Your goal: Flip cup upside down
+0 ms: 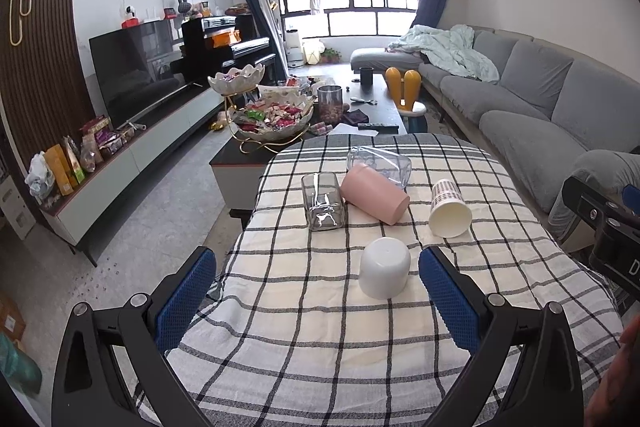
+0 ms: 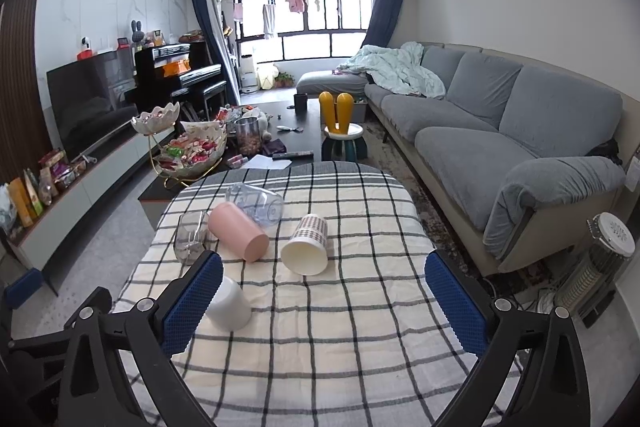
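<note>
**Both grippers wide open above the checked table, white cup upside down**

Left gripper (image 1: 318, 291) hangs over the near part of the table, and its two blue pads stand far apart with nothing between them that they touch. The white cup (image 1: 385, 273) stands upside down on the checked tablecloth (image 1: 320, 347), its flat bottom up, just beside the right blue pad (image 1: 448, 301) of this gripper; whether pad and cup touch I cannot tell.

The right gripper (image 2: 324, 301) is also spread wide and holds nothing. In its view the white cup (image 2: 230, 305) is at the left, partly hidden behind the left blue pad (image 2: 192, 301).

Four other cups lie on their sides farther back on the cloth. The pink cup (image 1: 374, 193) lies with its open end toward the camera. Just left of it, touching or nearly so, is a square clear glass (image 1: 322, 201). Behind the pink cup lies a clear plastic cup (image 1: 380, 163). To the right, apart from the others, is a paper cup (image 1: 449, 207) with a checked pattern, its mouth toward the camera.

Beyond the table are a dark coffee table (image 1: 380, 99) with a bowl of sweets (image 1: 276, 117), and a grey sofa (image 1: 520, 87) at the right.
</note>
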The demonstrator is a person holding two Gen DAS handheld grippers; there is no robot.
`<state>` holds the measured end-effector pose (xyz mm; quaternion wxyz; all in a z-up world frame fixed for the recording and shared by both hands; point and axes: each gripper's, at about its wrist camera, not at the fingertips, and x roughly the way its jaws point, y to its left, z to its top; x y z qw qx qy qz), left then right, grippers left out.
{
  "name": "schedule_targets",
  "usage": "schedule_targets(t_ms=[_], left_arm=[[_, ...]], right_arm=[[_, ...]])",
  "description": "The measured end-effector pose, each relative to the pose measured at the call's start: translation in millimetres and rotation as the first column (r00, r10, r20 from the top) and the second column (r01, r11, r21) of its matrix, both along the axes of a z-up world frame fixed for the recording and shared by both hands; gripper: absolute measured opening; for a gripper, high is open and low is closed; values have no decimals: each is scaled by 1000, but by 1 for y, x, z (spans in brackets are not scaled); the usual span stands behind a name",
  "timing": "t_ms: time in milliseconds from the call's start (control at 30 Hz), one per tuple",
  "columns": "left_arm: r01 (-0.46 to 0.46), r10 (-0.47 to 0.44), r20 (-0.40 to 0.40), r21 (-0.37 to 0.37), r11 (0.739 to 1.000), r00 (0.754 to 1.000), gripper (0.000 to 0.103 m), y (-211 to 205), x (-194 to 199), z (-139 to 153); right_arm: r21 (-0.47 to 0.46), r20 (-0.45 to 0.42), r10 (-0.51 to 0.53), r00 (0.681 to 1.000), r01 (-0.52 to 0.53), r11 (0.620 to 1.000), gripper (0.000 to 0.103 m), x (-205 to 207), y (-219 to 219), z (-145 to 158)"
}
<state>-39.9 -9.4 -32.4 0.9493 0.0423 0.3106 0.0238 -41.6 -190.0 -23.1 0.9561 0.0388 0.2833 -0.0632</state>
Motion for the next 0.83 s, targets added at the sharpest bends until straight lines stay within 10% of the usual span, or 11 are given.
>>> schedule_targets(t_ms=[833], left_arm=[[-17, 15, -56, -48, 999, 998, 103, 3, 11, -7]], right_arm=[[-3, -4, 2, 1000, -2, 1000, 102, 2, -3, 5]])
